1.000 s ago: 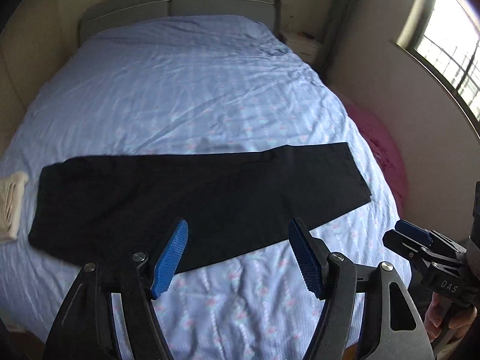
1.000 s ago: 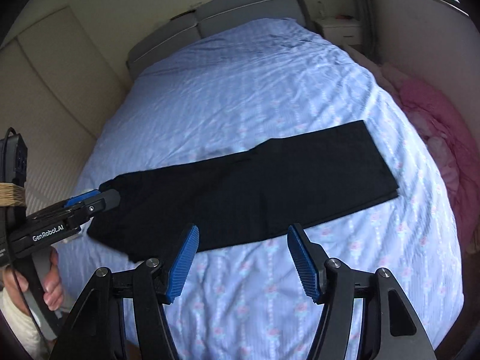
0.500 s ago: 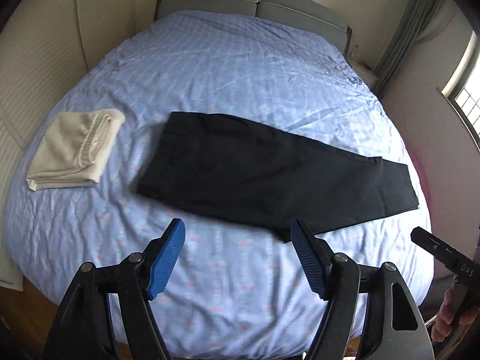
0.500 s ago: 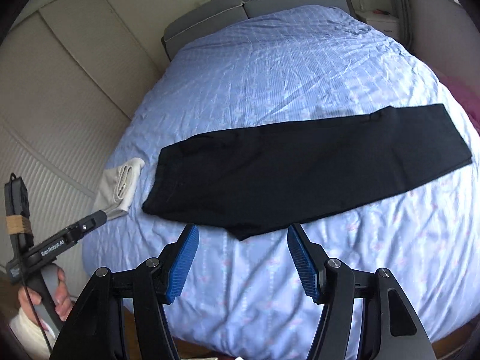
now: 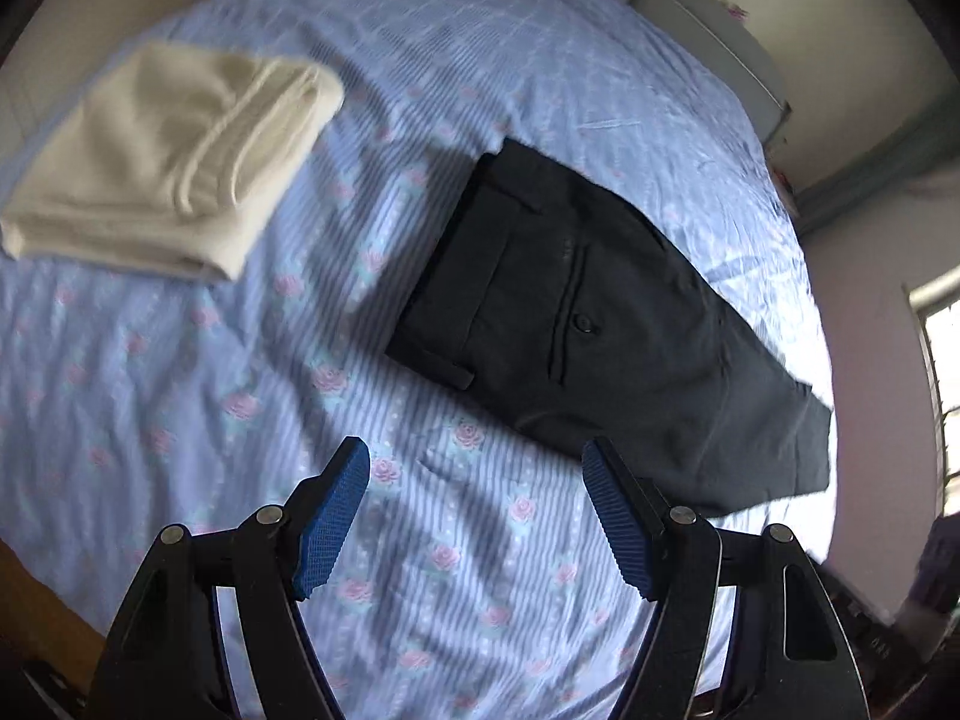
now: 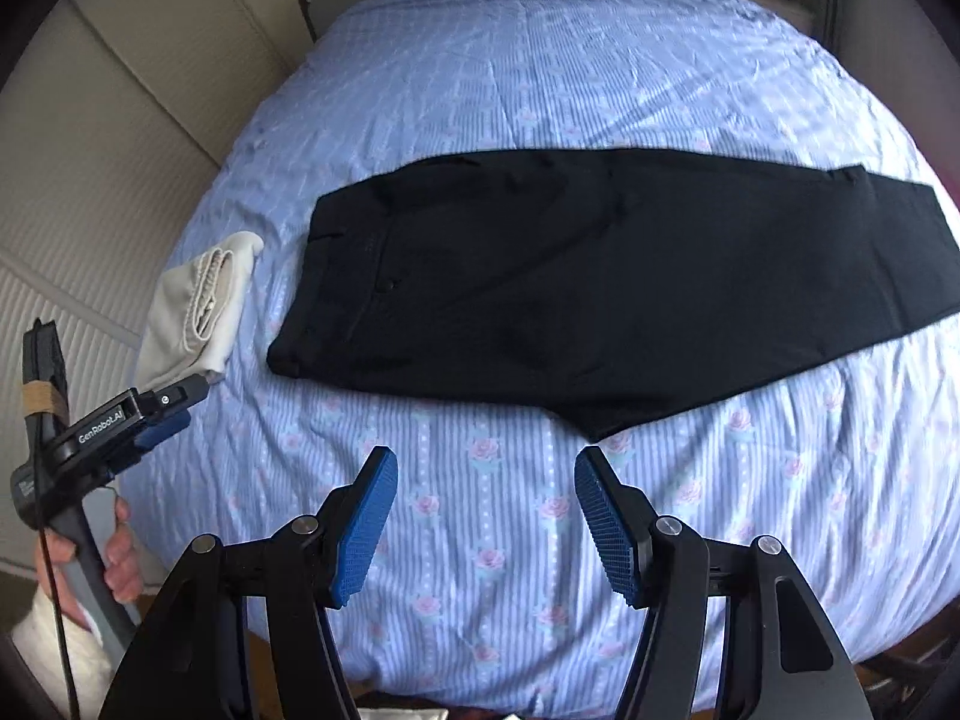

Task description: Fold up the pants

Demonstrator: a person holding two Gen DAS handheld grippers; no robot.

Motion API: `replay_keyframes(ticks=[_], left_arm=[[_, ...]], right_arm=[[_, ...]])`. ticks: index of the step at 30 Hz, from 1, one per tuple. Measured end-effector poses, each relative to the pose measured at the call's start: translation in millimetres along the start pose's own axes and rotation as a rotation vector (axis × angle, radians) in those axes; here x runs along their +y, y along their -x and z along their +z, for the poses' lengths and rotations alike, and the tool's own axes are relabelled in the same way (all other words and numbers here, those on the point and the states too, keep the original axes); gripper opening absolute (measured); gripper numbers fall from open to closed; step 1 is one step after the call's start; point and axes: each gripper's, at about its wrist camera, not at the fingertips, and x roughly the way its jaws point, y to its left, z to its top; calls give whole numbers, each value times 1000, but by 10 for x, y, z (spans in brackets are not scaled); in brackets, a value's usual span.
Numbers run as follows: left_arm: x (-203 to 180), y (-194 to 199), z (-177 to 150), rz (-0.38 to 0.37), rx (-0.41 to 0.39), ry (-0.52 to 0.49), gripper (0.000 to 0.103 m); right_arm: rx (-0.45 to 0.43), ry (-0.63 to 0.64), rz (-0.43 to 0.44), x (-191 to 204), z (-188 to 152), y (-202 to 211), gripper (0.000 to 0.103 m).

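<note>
Since a moment before, you swung your left gripper [image 5: 474,516] round toward the waist end of the pants [image 6: 612,288], so the cream folded cloth [image 5: 174,156] looked much bigger and closer in its view. Your right gripper [image 6: 486,516] dipped a little lower over the near side of the bed.

The bed [image 6: 540,60] was the biggest thing, with a blue striped sheet dotted with pink roses. The black pants lay flat across the middle of it, long and straight, legs stacked together. The waist end pointed to your left and the leg ends to your right. In the left view the pants [image 5: 600,324] showed a back pocket with a small button and belt loops at the waist.

The near edge of the pants was just ahead of both grippers, not touching them. There was bare sheet between you and the pants, and lots more behind them. The cream cloth sat near the waist, close to the left edge of the bed.

Both grippers were spread wide and held nothing.
</note>
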Motion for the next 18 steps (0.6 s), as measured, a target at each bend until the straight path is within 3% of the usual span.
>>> replay_keyframes(ticks=[3,7,10,16,17,18], left_arm=[[122,-369,88,-50,38,86,73],[197,-820,209,-62,82,150,73],[221,-1121,279,-55,105,199,73],[105,-1395,365,-8,78,279,74],[75,-1396,402,8,76,276,62],[29,-1343,458,26,75,273,40]], right_arm=[[44,-15,-43,-12,23,-282,63],[107,-71,-78,-112,61,-588,63],[147,-122,-118,-245,45,-797,63],[190,-134,-163,-354,-40,-1048,61],[199,-136,-165,-369,-42,-1077,60],[205,-138,-162,-389,-43,-1104,58]])
